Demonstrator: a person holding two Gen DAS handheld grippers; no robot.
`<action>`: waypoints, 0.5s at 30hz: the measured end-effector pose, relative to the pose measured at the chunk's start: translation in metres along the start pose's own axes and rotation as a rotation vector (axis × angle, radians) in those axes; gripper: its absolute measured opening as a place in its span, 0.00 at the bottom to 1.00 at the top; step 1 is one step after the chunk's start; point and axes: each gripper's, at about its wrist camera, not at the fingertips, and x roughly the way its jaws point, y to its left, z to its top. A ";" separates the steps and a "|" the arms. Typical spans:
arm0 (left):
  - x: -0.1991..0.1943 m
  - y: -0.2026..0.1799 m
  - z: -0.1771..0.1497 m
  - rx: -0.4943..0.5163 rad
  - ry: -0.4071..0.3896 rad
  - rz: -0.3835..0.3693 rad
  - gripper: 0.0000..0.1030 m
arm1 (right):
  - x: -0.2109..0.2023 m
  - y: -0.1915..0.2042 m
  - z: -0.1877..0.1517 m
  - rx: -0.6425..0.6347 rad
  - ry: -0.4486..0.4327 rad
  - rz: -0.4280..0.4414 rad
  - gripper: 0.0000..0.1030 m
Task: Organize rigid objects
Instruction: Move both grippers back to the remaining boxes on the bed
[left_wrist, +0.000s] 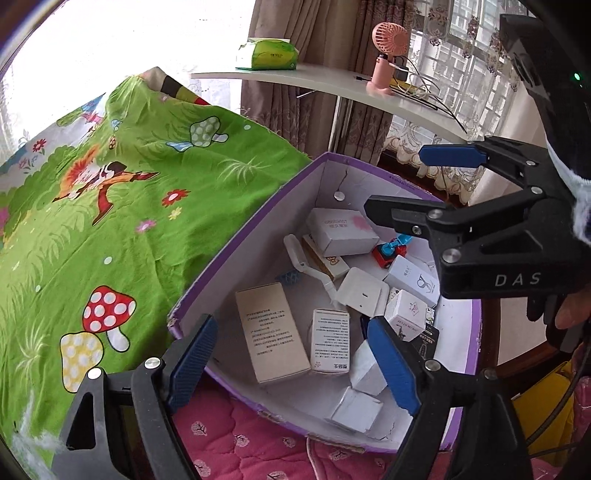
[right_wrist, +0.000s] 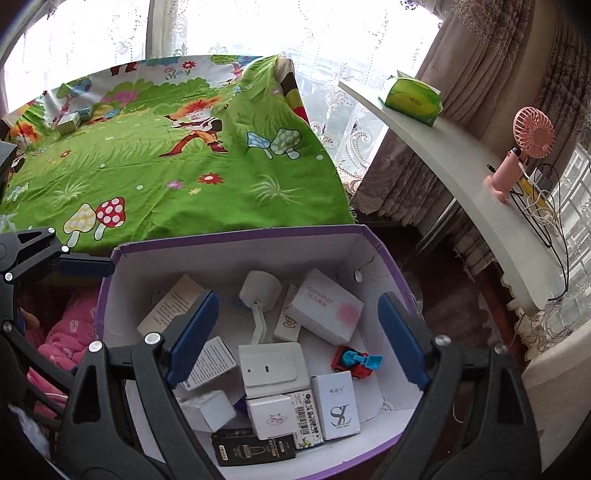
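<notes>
Both grippers hang over an open cardboard box (right_wrist: 236, 240) with a purple rim and white inner walls. The left gripper (left_wrist: 295, 365) has its blue pads spread wide, nothing between them. The right gripper (right_wrist: 299, 339) is likewise released, jaws wide apart and gripping nothing (in the left wrist view it shows at the upper right, over the far side of the box).

The box rests on a pink quilt (left_wrist: 229, 435), just beside a bed spread with a green mushroom-print sheet (right_wrist: 177, 173). Inside it, loosely heaped and partly overlapping:
- a tall beige carton (left_wrist: 271, 332) lying flat near the left wall;
- a white box with a pink smudge (right_wrist: 325, 306) toward the far corner;
- a small red and blue toy truck (right_wrist: 356, 362);
- a white flat plastic device (right_wrist: 273, 363) at the middle;
- a white box with an "SL" mark (right_wrist: 336, 404);
- a black packet (right_wrist: 253, 446) against the near wall.

One small green box (right_wrist: 69, 122) lies apart on the sheet, at its far left. A curved white shelf (right_wrist: 461, 162) carries a green tissue pack (right_wrist: 412, 98) and a pink fan (right_wrist: 524, 147).
</notes>
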 end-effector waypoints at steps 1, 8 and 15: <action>-0.005 0.013 -0.004 -0.018 -0.012 0.008 0.82 | 0.003 0.010 0.007 0.001 -0.001 0.021 0.87; -0.054 0.169 -0.052 -0.302 -0.065 0.193 0.83 | 0.049 0.155 0.077 -0.174 -0.035 0.228 0.88; -0.127 0.346 -0.115 -0.624 -0.118 0.527 0.89 | 0.110 0.314 0.154 -0.368 -0.056 0.469 0.88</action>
